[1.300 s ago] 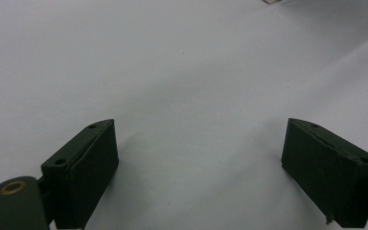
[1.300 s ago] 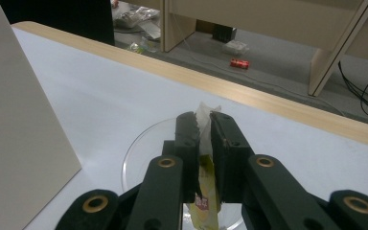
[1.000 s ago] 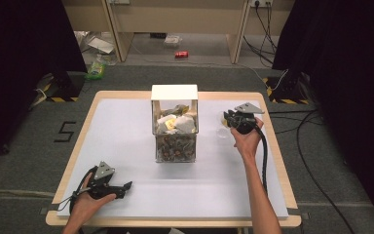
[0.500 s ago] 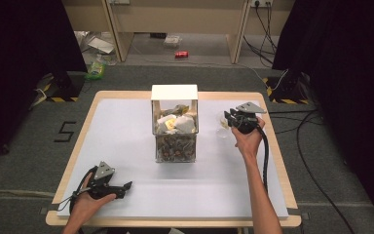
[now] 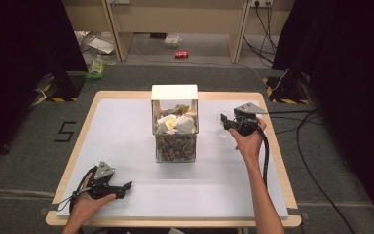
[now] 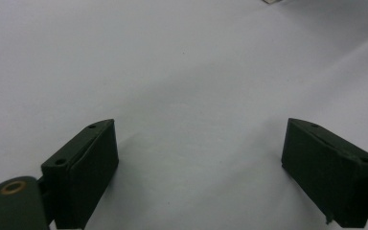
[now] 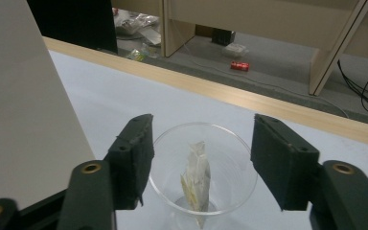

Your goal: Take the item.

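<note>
A black "5" (image 5: 66, 131) sits marked on the grey floor (image 5: 24, 161), left of the table (image 5: 78, 124). Nothing else reads clearly.

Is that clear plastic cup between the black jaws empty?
No, a tea bag stands inside the clear cup in the right gripper view.

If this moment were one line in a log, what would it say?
left claw: open, resting on table | right claw: open around clear cup | cup: tea bag inside
</note>
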The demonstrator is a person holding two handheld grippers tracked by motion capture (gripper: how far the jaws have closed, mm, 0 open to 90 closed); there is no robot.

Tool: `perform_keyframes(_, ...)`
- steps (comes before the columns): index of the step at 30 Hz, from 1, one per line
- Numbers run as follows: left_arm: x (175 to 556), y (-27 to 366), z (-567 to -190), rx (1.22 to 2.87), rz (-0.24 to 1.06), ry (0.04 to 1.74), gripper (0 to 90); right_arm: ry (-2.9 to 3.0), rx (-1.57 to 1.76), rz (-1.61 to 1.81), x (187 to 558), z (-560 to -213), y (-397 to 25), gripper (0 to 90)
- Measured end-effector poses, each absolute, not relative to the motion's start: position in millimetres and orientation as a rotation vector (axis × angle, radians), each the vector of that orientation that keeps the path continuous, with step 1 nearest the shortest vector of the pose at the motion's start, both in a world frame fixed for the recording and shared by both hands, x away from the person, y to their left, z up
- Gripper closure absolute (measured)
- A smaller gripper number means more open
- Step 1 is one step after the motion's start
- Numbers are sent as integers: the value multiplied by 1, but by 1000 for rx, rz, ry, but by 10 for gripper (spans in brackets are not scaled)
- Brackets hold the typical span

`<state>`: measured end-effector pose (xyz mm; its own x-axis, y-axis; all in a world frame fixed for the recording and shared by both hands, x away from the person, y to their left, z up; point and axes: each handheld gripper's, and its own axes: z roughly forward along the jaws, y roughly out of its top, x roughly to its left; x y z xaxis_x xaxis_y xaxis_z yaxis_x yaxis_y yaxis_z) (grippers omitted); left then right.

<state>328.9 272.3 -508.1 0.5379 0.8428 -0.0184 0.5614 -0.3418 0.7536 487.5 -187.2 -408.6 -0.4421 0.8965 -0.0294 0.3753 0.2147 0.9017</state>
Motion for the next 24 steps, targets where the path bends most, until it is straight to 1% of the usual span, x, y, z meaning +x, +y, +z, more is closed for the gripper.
perform_keyframes(3, 329, 272, -508, 2045, 487, 1133, 114, 1932, 1179, 1186, 484, -407, -185, 343)
perform_keyframes(8, 329, 272, -508, 2045, 486, 1133, 114, 1950, 1170, 1174, 472, -404, -181, 311)
perform_keyframes(24, 329, 272, -508, 2043, 483, 1132, 116, 1983, 1170, 1191, 449, -405, -186, 300)
